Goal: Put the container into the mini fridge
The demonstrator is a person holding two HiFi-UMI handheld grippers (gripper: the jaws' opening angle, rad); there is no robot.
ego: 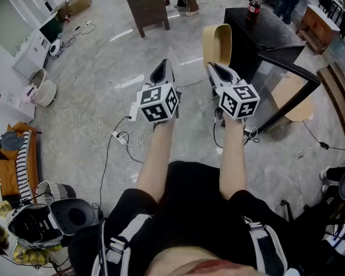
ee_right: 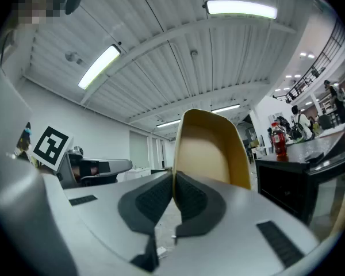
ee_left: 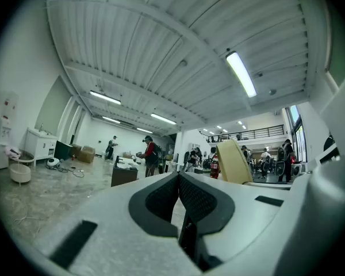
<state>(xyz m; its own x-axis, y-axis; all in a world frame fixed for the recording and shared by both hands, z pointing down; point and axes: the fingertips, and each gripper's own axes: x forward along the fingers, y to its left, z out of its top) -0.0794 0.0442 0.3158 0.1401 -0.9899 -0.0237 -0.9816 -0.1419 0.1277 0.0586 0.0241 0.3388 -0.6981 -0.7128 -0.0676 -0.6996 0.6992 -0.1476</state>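
Observation:
A tan, open-topped container (ego: 217, 43) stands on edge in the air, its rim pinched by my right gripper (ego: 213, 66). In the right gripper view the container (ee_right: 210, 148) rises above the shut right gripper (ee_right: 173, 180). The black mini fridge (ego: 259, 36) stands just right of it, with its glass door (ego: 287, 91) swung open toward me. It also shows in the right gripper view, the mini fridge (ee_right: 287, 188) at lower right. My left gripper (ego: 163, 69) is beside the right one, shut and empty; its own view shows the left gripper (ee_left: 178, 177) with pads together and the container (ee_left: 233, 161) off to the right.
A cola bottle (ego: 253, 7) stands on the fridge top. A dark wooden cabinet (ego: 148, 7) is ahead on the marble floor. Cables and a power strip (ego: 118, 137) lie left of my arms. Bags and a chair (ego: 14, 165) crowd the left edge. People stand in the distance.

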